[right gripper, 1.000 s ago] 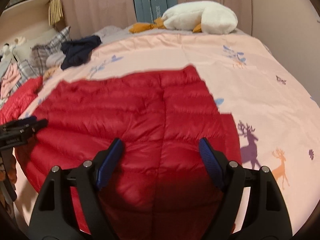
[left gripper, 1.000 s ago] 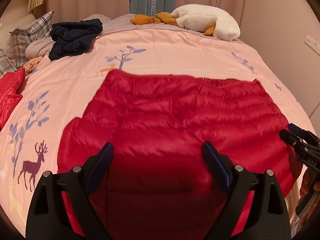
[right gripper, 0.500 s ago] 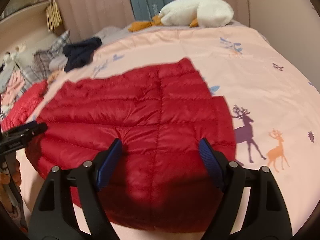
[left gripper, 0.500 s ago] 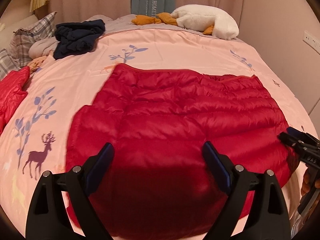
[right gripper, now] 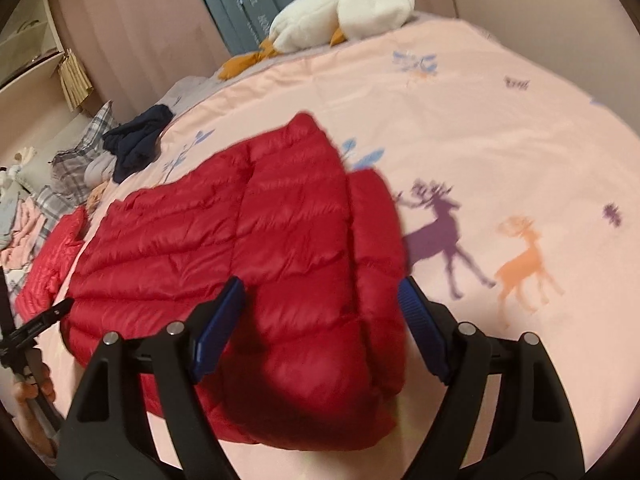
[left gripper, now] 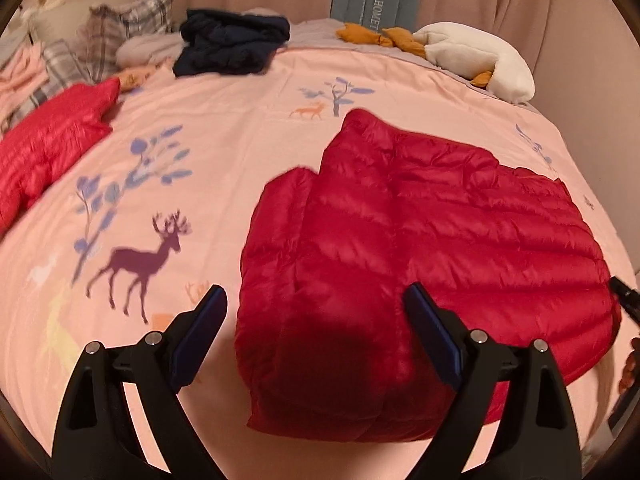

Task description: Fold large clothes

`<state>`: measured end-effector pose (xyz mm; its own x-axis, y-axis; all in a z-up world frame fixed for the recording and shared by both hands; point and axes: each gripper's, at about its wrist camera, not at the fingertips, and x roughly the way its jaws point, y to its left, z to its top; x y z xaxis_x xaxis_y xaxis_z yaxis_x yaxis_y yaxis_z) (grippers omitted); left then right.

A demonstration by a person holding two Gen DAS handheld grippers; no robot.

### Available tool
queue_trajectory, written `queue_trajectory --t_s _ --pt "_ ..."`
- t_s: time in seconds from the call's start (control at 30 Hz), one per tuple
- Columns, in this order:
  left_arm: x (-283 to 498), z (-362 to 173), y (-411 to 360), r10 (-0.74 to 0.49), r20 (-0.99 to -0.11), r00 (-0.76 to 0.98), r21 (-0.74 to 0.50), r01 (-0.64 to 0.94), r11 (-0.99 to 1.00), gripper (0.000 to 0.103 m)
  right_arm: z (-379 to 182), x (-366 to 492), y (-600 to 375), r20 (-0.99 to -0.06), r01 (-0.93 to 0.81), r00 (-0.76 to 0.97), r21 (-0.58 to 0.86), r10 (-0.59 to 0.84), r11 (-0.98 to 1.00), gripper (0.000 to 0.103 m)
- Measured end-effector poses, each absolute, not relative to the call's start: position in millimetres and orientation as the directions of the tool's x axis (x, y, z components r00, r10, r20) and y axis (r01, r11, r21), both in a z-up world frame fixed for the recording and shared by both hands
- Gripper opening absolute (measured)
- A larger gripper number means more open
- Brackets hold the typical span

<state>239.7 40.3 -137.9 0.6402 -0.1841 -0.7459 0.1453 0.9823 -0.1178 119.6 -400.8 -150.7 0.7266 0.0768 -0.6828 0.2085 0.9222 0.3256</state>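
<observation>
A red quilted down jacket (left gripper: 432, 248) lies folded flat on the pink bedspread (left gripper: 208, 128); it also shows in the right wrist view (right gripper: 248, 248). My left gripper (left gripper: 316, 328) is open and empty, held just above the jacket's near left corner. My right gripper (right gripper: 320, 316) is open and empty, above the jacket's near right corner. The left gripper's tip (right gripper: 44, 316) shows at the right wrist view's left edge, and the right gripper's tip (left gripper: 624, 292) shows at the left wrist view's right edge.
A second red jacket (left gripper: 48, 140) lies at the left. A dark navy garment (left gripper: 232, 44), plaid pillows (left gripper: 104, 36) and a white plush goose (left gripper: 476, 60) sit at the bed's far side. Curtains hang behind.
Both grippers have drawn back and apart toward the jacket's near corners; the left view has swung left, the right view right. Both stayed open and the jacket lies where it was.
</observation>
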Motion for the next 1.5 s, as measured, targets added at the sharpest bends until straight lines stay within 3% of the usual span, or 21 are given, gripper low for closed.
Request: queue_trajectory --t_s 0.03,0.1,0.2,0.37,0.53,0.63,0.9,1.0,1.3,1.5 --pt "239.1 -138.8 41.0 -0.192 -0.749 0.634 -0.127 0.147 0.981 0.091 -150.3 119.9 -398.0 -0.684 0.208 0.727 0.309 0.065 0.928 0.065" --pt "237.7 -139.8 40.7 -0.204 -0.749 0.630 -0.137 0.155 0.978 0.091 -147.4 119.9 -391.9 -0.682 0.199 0.730 0.284 0.052 0.938 0.044" --pt "235.3 -138.8 37.1 -0.219 -0.745 0.630 -0.143 0.171 0.975 0.091 -141.4 115.3 -389.0 -0.670 0.193 0.742 0.263 0.035 0.945 0.024" --pt "230.4 -137.3 28.4 -0.231 -0.742 0.630 -0.133 0.199 0.971 0.091 -132.6 101.5 -385.2 -0.645 0.169 0.763 0.258 0.039 0.951 0.013" --pt "227.1 -140.8 27.8 -0.240 -0.745 0.622 -0.139 0.208 0.968 0.091 -143.9 95.6 -384.8 -0.668 0.176 0.744 0.252 0.039 0.952 0.013" --pt "225.7 -145.8 28.0 -0.246 -0.751 0.613 -0.144 0.211 0.967 0.091 -148.9 102.2 -385.4 -0.682 0.184 0.730 0.245 0.035 0.952 0.019" --pt "217.5 -133.3 26.2 -0.220 -0.726 0.651 -0.105 0.211 0.972 0.091 -115.2 91.2 -371.0 -0.597 0.182 0.802 0.208 -0.023 0.961 0.049" --pt "212.5 -125.4 19.3 -0.225 -0.703 0.675 -0.090 0.229 0.969 0.091 -106.0 93.6 -349.7 -0.571 0.117 0.821 0.175 0.004 0.978 0.054" --pt "206.5 -117.5 -22.4 -0.280 -0.670 0.688 -0.062 0.323 0.944 0.091 -109.7 120.5 -293.5 -0.579 -0.024 0.810 0.115 0.087 0.993 0.056" --pt "208.3 -132.6 -40.0 -0.267 -0.699 0.664 -0.024 0.352 0.936 0.091 -134.6 131.4 -279.4 -0.657 -0.044 0.747 0.102 0.100 0.994 0.056"
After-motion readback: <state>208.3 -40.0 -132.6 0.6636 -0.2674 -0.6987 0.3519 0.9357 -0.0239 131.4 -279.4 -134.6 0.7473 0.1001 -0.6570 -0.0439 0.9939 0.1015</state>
